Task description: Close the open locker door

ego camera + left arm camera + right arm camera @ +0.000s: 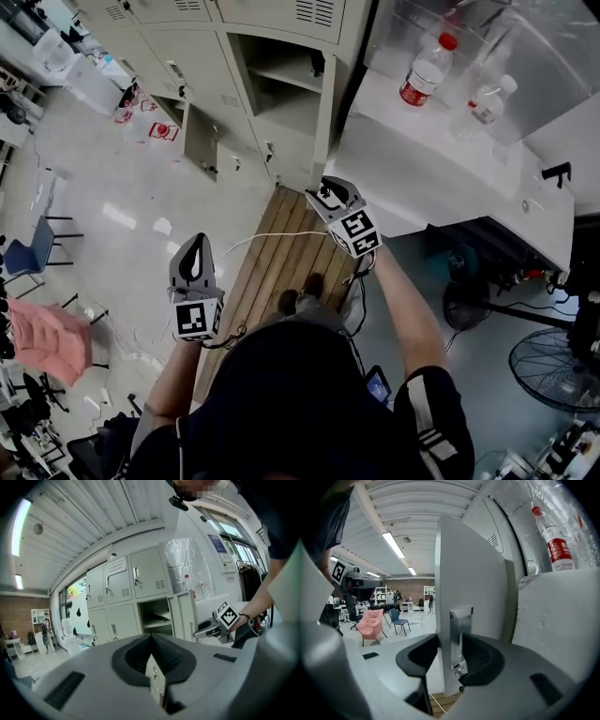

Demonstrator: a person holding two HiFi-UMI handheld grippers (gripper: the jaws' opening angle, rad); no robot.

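Right tongs (pixel 450 641) pinched latch edge of pale grey sheet-steel locker door (pixel 468 573), swung out from grey locker bank (pixel 187 56) | left tongs (pixel 151 639) pressed together, empty, short of bank | step judged: grip taken | next called for swinging door flush to bank

Red-capped bottle (pixel 427 71) on white counter (pixel 403 178); pink chair (pixel 47 339) well apart, on floor.

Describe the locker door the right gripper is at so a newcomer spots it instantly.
Find the grey lockers beside the white counter with bottles. The door hangs open at the right of the shelved compartment nearest that counter, right gripper at its edge; the other open door is lower and further left.
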